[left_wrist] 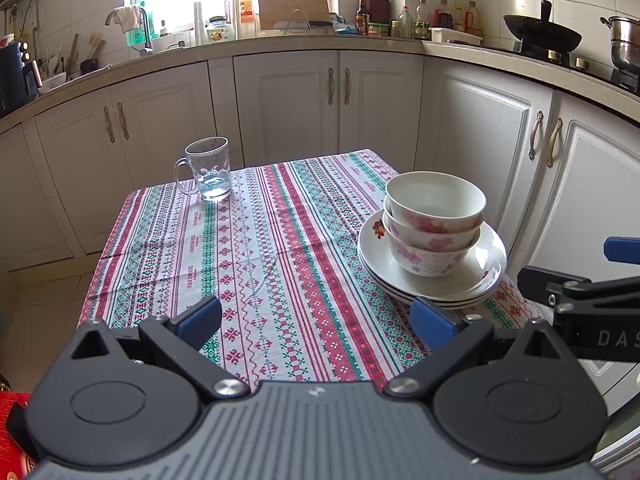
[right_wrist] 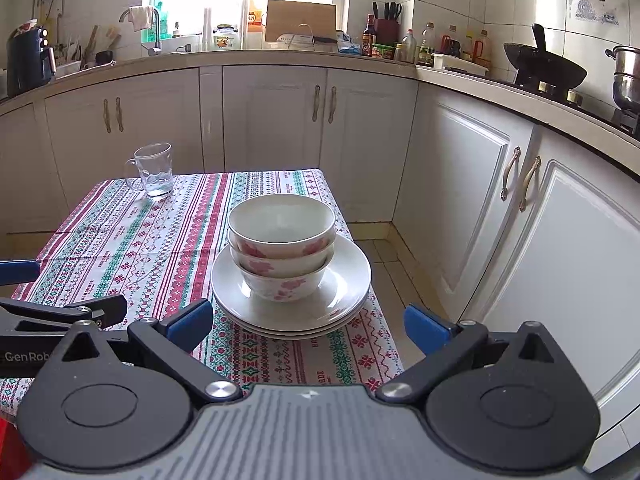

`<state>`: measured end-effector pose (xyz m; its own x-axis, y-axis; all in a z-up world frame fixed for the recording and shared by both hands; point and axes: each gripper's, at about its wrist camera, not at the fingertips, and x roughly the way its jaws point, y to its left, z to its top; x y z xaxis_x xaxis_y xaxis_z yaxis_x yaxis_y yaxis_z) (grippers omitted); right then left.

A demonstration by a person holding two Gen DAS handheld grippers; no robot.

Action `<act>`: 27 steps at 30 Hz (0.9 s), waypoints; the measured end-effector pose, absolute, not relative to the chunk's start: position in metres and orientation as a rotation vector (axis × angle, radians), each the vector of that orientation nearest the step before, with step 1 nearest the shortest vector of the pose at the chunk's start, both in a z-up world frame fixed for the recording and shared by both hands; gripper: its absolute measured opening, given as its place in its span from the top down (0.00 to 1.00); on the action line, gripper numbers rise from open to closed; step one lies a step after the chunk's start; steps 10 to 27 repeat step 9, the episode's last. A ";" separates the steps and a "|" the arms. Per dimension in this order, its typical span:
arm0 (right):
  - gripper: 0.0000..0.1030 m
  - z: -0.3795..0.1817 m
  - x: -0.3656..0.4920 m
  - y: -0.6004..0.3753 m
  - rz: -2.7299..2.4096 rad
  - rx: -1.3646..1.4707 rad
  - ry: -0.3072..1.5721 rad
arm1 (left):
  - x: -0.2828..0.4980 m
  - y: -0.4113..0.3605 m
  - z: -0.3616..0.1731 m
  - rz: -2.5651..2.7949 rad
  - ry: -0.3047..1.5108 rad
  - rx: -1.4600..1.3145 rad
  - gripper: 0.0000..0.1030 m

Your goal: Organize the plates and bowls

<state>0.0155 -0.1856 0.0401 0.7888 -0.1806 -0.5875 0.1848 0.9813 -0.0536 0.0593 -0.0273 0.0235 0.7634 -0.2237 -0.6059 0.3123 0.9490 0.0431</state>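
Note:
Three nested white bowls with pink flowers (left_wrist: pixel 434 224) (right_wrist: pixel 282 246) stand on a stack of three white plates (left_wrist: pixel 472 284) (right_wrist: pixel 344 300) at the right edge of a small table with a striped patterned cloth (left_wrist: pixel 260 260) (right_wrist: pixel 120 248). My left gripper (left_wrist: pixel 316 322) hovers open over the cloth, left of the stack, nothing between its blue pads. My right gripper (right_wrist: pixel 308 322) is open too, held in front of the plates with its jaws apart wider than the stack. Each gripper shows at the edge of the other's view.
A glass mug (left_wrist: pixel 206 170) (right_wrist: pixel 154 172) stands at the table's far left corner. White kitchen cabinets (left_wrist: pixel 296 100) ring the table closely. The counter carries bottles, a knife block, a wok (left_wrist: pixel 542 34) and a steel pot (right_wrist: pixel 626 80). Tiled floor lies right of the table.

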 end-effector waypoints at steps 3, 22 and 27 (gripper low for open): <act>0.00 0.040 0.016 -0.186 -0.198 0.006 0.632 | 0.060 -0.029 0.023 -0.292 0.641 0.146 0.03; 0.00 0.040 0.016 -0.186 -0.198 0.007 0.632 | 0.060 -0.030 0.023 -0.292 0.644 0.146 0.03; 0.00 0.040 0.016 -0.186 -0.198 0.007 0.632 | 0.060 -0.030 0.023 -0.292 0.644 0.146 0.03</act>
